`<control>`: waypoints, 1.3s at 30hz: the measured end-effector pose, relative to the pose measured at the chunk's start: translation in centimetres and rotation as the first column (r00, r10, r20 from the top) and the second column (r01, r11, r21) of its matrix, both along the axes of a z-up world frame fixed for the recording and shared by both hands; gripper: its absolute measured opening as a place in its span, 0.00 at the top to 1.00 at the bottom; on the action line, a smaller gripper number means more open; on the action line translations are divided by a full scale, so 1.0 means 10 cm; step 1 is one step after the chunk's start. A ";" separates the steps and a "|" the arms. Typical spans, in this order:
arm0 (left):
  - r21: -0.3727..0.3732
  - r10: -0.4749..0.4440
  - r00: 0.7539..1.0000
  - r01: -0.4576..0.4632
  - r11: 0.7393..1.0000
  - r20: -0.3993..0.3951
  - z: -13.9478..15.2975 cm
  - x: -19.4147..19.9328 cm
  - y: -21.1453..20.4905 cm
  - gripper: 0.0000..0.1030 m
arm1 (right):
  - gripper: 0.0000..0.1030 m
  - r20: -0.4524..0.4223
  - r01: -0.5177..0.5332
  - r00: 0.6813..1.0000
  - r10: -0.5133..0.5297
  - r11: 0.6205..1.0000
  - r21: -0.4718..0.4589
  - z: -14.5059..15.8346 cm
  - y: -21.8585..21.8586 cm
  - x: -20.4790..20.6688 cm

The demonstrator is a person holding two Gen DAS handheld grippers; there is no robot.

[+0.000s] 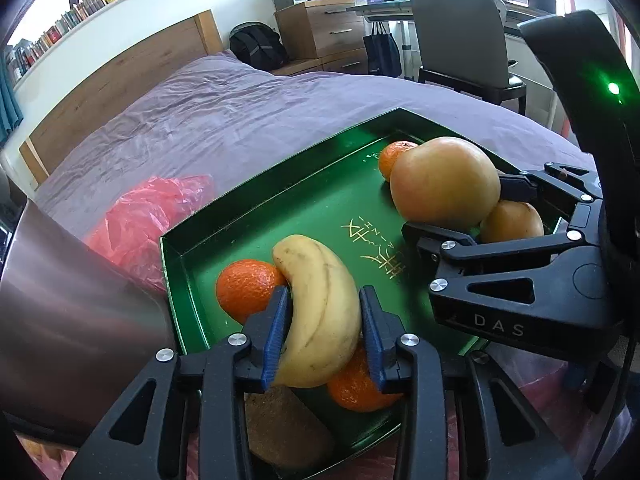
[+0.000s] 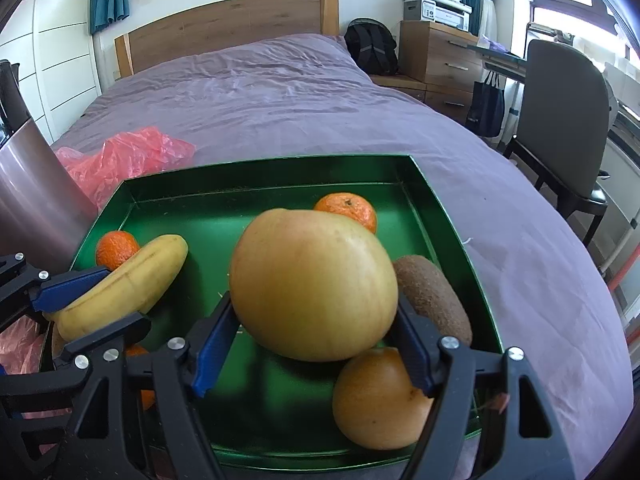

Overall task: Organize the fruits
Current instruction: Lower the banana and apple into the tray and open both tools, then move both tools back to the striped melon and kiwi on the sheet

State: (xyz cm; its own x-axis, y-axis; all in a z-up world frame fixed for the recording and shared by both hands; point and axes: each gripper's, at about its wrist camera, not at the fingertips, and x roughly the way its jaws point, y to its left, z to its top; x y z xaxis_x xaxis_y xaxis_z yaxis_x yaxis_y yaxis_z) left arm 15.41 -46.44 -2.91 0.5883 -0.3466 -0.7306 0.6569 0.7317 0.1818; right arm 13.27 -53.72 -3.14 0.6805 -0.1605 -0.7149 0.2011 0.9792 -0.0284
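A green tray (image 1: 248, 216) (image 2: 256, 196) lies on the bed. My left gripper (image 1: 324, 320) (image 2: 86, 300) is shut on a yellow banana (image 1: 320, 312) (image 2: 124, 284) held over the tray's near left part. My right gripper (image 2: 316, 320) (image 1: 452, 208) is shut on a large yellow-red apple (image 2: 312, 284) (image 1: 444, 182) above the tray's right side. In the tray lie tangerines (image 1: 248, 288) (image 1: 360, 384) (image 2: 348, 206), a brown kiwi (image 2: 436, 300) (image 1: 288, 424) and a golden round fruit (image 2: 380, 400) (image 1: 512, 222).
A crumpled red plastic bag (image 1: 148, 216) (image 2: 124, 156) lies on the purple bed cover (image 1: 224, 120) left of the tray. A metal cylinder (image 1: 68, 312) (image 2: 36, 200) stands close at the left. A chair (image 2: 564, 120), drawers and a backpack stand beyond the bed.
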 end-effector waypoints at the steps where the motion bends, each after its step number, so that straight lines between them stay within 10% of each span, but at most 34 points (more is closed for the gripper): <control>1: 0.004 -0.005 1.000 0.005 1.000 0.006 0.00 -0.02 0.00 0.66 | 0.00 -0.002 0.002 1.000 -0.002 1.000 -0.001 0.00 0.01 0.00; 17: 0.027 -0.020 0.998 0.019 0.999 0.062 0.14 -0.20 0.03 0.46 | 0.00 0.008 0.037 0.999 -0.037 0.999 0.025 0.10 -0.05 -0.15; 39: -0.058 -0.043 0.990 0.051 0.997 0.131 0.93 -0.87 0.61 0.41 | 0.00 0.103 0.064 0.993 -0.064 0.998 -0.001 0.92 0.28 -0.76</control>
